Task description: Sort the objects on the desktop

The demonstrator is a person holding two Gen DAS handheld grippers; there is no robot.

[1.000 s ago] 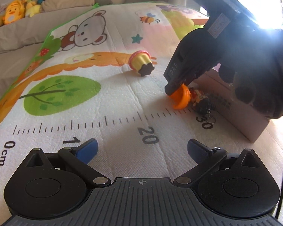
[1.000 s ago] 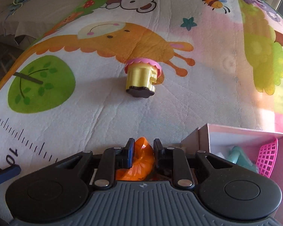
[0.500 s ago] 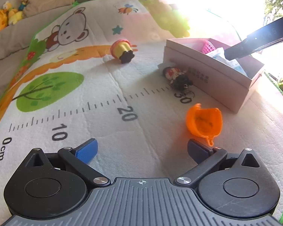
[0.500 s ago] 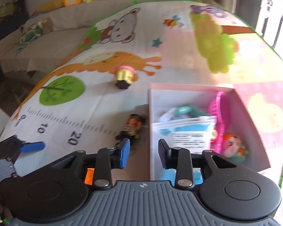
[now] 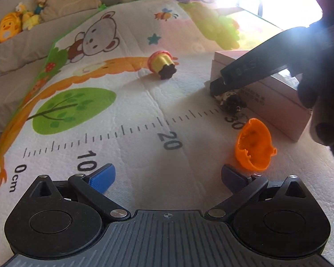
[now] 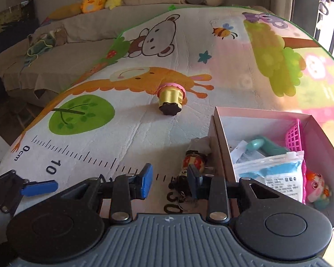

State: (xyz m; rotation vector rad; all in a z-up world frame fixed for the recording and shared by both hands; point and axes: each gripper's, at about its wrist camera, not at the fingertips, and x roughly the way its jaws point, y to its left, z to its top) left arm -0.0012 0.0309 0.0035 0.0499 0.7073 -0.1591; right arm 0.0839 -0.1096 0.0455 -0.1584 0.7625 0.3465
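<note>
- The small keychain figure (image 6: 194, 161) lies on the play mat (image 6: 133, 133), touching the outer wall of the pink box (image 6: 220, 142).
- The right claw (image 6: 170, 179) is spread wide, straddling it, gripping nothing.
- It looks light, rigid and lumpy; pinching across the body, clear of the dangling ring, seems safest.
- The left claw (image 5: 167, 176) hangs released; the orange shell (image 5: 253, 146) lies just ahead of its right finger.

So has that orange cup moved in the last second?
Yes. The orange cup was beside the pink box, clamped in the right hand-held gripper; it now lies free on the mat, nearer the camera than the printed 30.
</note>
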